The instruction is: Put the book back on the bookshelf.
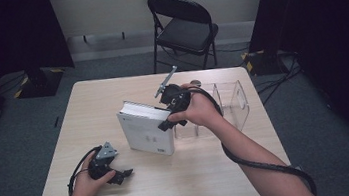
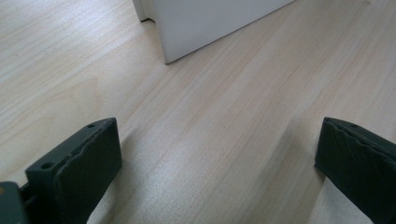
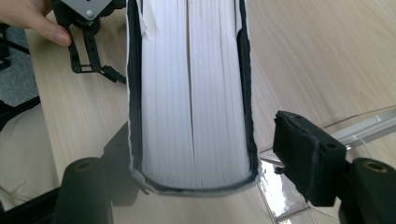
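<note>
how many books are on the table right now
1: the book stands upright mid-table, beside the clear organizer, between the right gripper's open jaws. None seems hidden.

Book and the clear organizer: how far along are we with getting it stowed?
Done: the book stands upright on the table, right beside the clear organizer, not in a compartment. In hand: the right gripper straddles the book's top, with a visible gap at one pad, so it looks released. The left gripper rests open and empty near the front edge. Left, probably: regrip and move the book into the organizer.
</note>
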`<action>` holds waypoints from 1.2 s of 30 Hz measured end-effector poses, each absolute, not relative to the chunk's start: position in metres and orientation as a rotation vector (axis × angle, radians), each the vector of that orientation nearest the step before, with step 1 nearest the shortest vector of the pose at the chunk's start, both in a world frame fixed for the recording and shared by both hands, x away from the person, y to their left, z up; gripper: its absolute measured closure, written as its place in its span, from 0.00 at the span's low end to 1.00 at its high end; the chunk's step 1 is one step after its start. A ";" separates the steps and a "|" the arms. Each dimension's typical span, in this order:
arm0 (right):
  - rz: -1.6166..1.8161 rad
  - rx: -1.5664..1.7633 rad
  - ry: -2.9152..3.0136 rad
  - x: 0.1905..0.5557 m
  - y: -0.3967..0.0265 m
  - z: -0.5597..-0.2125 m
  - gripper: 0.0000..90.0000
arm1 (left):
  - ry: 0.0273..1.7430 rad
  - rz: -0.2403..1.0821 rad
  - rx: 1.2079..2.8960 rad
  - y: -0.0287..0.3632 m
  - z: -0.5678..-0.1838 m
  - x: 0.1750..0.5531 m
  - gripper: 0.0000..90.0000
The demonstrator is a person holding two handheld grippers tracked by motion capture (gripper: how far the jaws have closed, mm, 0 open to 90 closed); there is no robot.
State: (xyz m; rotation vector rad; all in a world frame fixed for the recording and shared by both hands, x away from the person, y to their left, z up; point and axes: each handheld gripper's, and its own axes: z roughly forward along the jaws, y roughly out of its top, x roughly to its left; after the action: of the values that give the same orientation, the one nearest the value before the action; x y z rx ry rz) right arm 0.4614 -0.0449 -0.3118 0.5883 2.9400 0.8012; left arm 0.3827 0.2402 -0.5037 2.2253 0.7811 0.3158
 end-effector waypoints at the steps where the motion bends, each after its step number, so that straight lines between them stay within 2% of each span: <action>1: 0.797 0.579 2.944 0.463 -0.044 -0.311 0.33 | 0.780 0.316 2.225 0.240 -0.504 0.383 0.00; 24: 0.719 0.581 3.002 0.478 -0.005 -0.311 0.31 | 0.789 0.311 2.212 0.240 -0.504 0.383 0.00; 36: 0.657 0.540 3.015 0.477 0.007 -0.323 0.35 | 0.775 0.312 2.227 0.241 -0.503 0.383 0.00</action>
State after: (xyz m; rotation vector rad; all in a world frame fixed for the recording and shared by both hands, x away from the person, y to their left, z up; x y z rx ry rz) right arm 0.4773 0.0071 -0.3226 0.5397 3.0150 0.6569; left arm 0.3831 0.2406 -0.5035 2.2273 0.7752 0.3115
